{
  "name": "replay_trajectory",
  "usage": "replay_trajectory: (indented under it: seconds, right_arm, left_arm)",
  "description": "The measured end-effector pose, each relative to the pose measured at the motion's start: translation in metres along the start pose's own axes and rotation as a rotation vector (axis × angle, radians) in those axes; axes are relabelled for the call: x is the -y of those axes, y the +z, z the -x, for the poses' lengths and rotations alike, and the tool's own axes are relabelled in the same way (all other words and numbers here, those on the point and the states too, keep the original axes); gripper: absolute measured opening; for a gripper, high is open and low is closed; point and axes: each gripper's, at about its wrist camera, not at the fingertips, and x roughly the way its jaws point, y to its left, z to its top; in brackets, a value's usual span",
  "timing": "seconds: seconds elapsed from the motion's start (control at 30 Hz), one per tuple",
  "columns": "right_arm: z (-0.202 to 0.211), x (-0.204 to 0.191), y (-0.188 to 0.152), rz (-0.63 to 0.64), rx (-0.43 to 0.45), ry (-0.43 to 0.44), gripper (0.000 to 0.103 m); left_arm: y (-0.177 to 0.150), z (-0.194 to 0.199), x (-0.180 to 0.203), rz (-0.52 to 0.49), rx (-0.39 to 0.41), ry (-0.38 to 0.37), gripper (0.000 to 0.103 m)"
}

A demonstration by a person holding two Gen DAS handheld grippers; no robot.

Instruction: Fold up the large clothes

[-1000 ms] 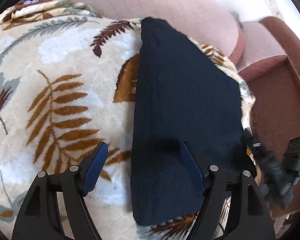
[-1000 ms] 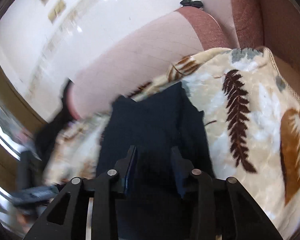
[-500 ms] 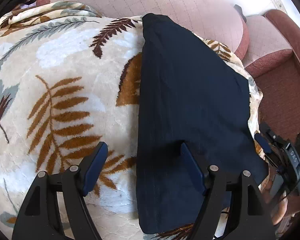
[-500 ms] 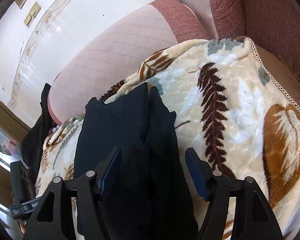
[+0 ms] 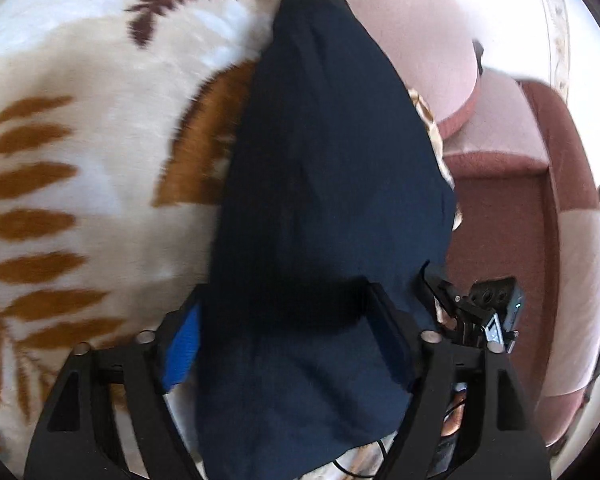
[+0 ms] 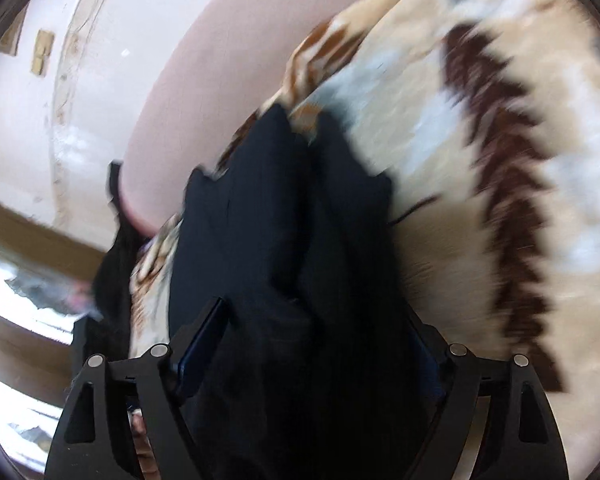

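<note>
Left tool (image 5: 288,332): jaws wide, have just been opening a bit more. The dark navy folded cloth garment (image 5: 324,200) lies btwn the two fingers; the blue pad of the left-hand finger (image 5: 182,350) sits just beside the cloth's edge, the other pad rests at the cloth near its far edge. No pinch visible, nothing lifted.

Right tool (image 6: 316,344): jaws wide, have just been opening from a narrow gap. Same dark navy garment (image 6: 284,240) fills the space btwn its fingers; cloth edges reach both fingers, but whether the pads touch it can't be told – dark & blurred there. No squeeze seen.

Garment location: flat on the cream plush blanket w/ brown and grey leaf print (image 5: 80,160), toward the blanket's edge next to the pink quilted sofa cushion (image 5: 412,32). From the right wrist view the cloth shows two long lobes side by side w/ a crease btwn them.

Count: 2 tools, 1 garment, 1 blanket. The right tool's black body (image 5: 480,312) shows at the garment's right edge in the left wrist view.

Vs. a second ago: right tool's jaws were narrow around a bunch of cloth, now spread apart. Both cameras sit closer to the garment & lower; the cloth fills more of each view. Left tool now straddles the cloth; earlier one finger stood over the blanket, apart from the cloth.
</note>
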Motion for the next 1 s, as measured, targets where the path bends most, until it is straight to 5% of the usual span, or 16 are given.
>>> replay_trajectory:
  seconds: [0.1,0.17,0.27,0.6,1.0]
  right_arm:
    - [-0.003,-0.007,-0.004,0.055,0.023,-0.048,0.082]
    - [-0.002,-0.016,-0.008,0.126,0.026,-0.089,0.048]
    - [0.01,-0.034,-0.015,0.208,0.062,-0.108,0.025]
    - [0.05,-0.093,-0.051,0.219,0.111,-0.112,0.02]
    - [0.068,-0.148,-0.199,0.221,0.076,0.059,0.02]
  left_arm:
    - [-0.002,-0.005,0.015,-0.05,0.042,0.062,0.077]
    - [-0.005,-0.003,0.023,-0.088,0.073,0.115,0.056]
    - [-0.012,0.006,0.039,-0.15,0.111,0.151,0.027]
    - [-0.049,0.074,0.057,-0.218,0.186,0.157,0.019]
    - [-0.163,0.172,-0.021,-0.208,0.212,0.192,0.019]
